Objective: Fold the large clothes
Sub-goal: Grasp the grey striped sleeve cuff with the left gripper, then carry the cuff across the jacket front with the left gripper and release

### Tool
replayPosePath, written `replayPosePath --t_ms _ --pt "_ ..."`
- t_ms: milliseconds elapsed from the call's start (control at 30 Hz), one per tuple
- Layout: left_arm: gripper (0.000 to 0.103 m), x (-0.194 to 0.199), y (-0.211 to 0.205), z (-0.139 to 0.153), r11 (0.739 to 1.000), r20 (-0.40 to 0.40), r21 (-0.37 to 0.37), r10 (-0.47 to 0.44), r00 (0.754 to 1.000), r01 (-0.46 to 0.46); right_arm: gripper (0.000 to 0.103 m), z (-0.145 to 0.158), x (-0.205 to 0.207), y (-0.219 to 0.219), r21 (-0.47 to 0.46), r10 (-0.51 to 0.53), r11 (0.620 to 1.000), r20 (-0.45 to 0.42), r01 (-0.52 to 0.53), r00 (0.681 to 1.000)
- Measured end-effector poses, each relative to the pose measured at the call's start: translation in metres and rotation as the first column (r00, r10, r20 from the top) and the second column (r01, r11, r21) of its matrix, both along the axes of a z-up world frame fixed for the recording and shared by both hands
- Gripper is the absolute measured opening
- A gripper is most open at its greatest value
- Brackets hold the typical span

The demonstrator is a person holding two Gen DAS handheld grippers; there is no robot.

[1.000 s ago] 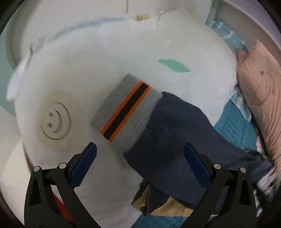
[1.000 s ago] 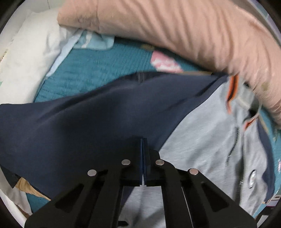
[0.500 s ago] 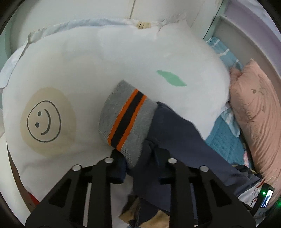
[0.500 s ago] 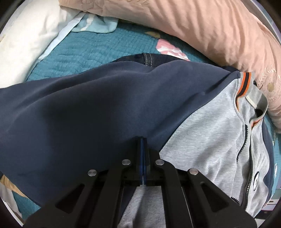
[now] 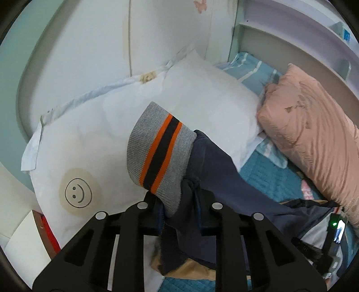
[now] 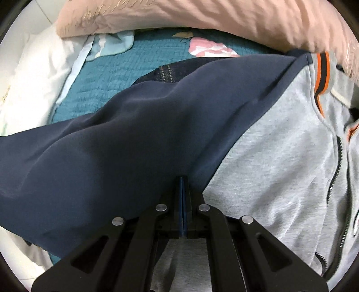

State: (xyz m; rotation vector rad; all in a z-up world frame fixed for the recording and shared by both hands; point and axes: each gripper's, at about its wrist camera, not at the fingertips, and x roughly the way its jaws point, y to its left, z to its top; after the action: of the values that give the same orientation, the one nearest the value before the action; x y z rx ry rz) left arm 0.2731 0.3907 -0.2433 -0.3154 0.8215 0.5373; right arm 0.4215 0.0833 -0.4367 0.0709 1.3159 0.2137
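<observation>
A navy and grey zip-up jacket lies spread on a bed with a teal quilt, and 2 handheld grippers each pinch part of it. In the left wrist view, the left gripper has its fingers drawn in tight on the end of the navy sleeve, just below its grey ribbed cuff with orange and black stripes; the cuff stands up above the fingers, lifted off the bed, with a white pillow printed with a smiley face behind it. In the right wrist view, the right gripper has its blue pads pressed flat together with almost no gap, nipping the cloth where the navy sleeve meets the grey body near the armpit. Holding both ends of the sleeve this way likely keeps it taut so it can be laid across the body as 1 fold. The jacket's zip runs down the grey front at right, and its striped collar touches a long pink pillow. A denim garment shows just beyond the sleeve.
</observation>
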Motion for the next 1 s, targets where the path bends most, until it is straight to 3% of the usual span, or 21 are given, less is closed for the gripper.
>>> replayPosePath --t_ms 367,500,600,667,767,900,1000 --pt "0.02 0.039 -0.114 0.03 0.987 0.014 0.0 -0.159 0.987 0.159 0.0 0.002 0.005 -0.01 0.092 0.003 0.996 0.002 -0.003 1.0" --pt "0.02 0.055 -0.166 0.045 0.971 0.031 -0.009 -0.238 0.971 0.238 0.0 0.009 0.007 -0.024 0.198 -0.024 0.98 -0.023 0.028 0.999" --pt "0.02 0.063 -0.212 0.052 0.951 0.033 -0.001 -0.308 0.951 0.308 0.0 0.026 0.004 -0.048 0.264 -0.065 0.963 0.007 0.061 0.998" --pt "0.02 0.068 -0.245 0.055 0.935 0.037 -0.008 -0.353 0.935 0.354 0.0 0.04 -0.001 -0.078 0.34 -0.116 0.935 0.013 0.105 0.993" --pt "0.02 0.074 -0.293 0.057 0.906 0.042 -0.013 -0.422 0.905 0.423 0.0 0.052 -0.009 -0.125 0.368 -0.201 0.912 0.012 0.183 0.979" --pt "0.02 0.082 -0.358 0.048 0.86 0.03 -0.023 -0.51 0.86 0.511 0.0 0.066 -0.032 -0.197 0.324 -0.327 0.899 0.045 0.296 0.944" --pt "0.02 0.089 -0.403 0.036 0.829 0.014 -0.038 -0.558 0.829 0.558 0.0 0.075 -0.053 -0.261 0.299 -0.444 0.862 0.059 0.409 0.894"
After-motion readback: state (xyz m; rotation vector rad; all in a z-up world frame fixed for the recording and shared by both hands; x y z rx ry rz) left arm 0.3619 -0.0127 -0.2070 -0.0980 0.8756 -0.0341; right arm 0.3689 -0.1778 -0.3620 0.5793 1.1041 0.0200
